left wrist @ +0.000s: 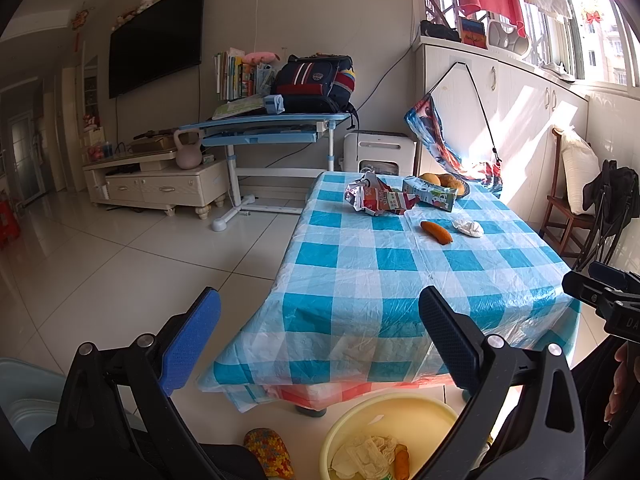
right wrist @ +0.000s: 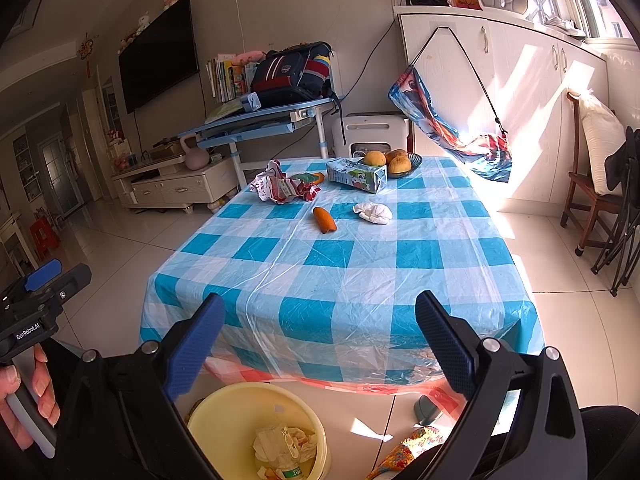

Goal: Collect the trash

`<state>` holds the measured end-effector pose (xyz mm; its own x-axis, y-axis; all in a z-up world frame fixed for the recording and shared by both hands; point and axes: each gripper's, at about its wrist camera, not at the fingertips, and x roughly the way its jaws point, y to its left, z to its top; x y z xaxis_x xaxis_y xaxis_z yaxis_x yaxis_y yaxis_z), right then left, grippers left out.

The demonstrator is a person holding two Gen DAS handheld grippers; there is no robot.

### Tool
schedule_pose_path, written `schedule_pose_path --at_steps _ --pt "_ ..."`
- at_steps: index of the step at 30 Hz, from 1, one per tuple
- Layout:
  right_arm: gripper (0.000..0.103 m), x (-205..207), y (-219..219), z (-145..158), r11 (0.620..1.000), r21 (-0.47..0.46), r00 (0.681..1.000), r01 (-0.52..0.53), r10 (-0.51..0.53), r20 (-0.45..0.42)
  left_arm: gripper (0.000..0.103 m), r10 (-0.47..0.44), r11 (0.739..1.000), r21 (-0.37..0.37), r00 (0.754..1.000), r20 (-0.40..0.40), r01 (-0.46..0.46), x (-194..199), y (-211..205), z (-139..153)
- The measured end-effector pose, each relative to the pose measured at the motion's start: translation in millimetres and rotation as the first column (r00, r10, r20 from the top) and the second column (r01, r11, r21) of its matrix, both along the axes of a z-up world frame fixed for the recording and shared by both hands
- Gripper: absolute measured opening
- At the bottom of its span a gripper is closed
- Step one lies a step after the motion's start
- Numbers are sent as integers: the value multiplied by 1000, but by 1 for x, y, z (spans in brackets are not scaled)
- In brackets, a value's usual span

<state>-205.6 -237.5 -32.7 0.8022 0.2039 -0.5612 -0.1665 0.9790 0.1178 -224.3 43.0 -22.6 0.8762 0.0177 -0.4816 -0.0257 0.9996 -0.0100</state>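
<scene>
On the blue checked table (left wrist: 360,280) (right wrist: 340,272) lie a crumpled red-and-white wrapper (left wrist: 374,198) (right wrist: 282,188), a milk carton on its side (left wrist: 430,193) (right wrist: 358,175), an orange carrot piece (left wrist: 436,232) (right wrist: 324,219) and a crumpled white tissue (left wrist: 468,227) (right wrist: 373,213). A yellow bin (left wrist: 404,412) (right wrist: 224,412) with tissues and other trash stands on the floor below the near table edge. My left gripper (left wrist: 320,340) is open and empty, held before the near edge. My right gripper (right wrist: 320,340) is open and empty too, above the bin.
A dark plate of mangoes (left wrist: 444,182) (right wrist: 394,160) sits at the far end of the table. A blue desk with a backpack (left wrist: 312,80) stands behind. A wooden chair (right wrist: 588,184) stands on the right. A patterned slipper (left wrist: 268,452) lies by the bin.
</scene>
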Motion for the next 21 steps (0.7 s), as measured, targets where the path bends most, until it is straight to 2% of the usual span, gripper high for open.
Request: schedule_pose_path --at_steps 21 --pt "92 -1 1 0 1000 -1 1000 0 0 0 96 -1 1000 2 1000 2 1 0 -1 -1"
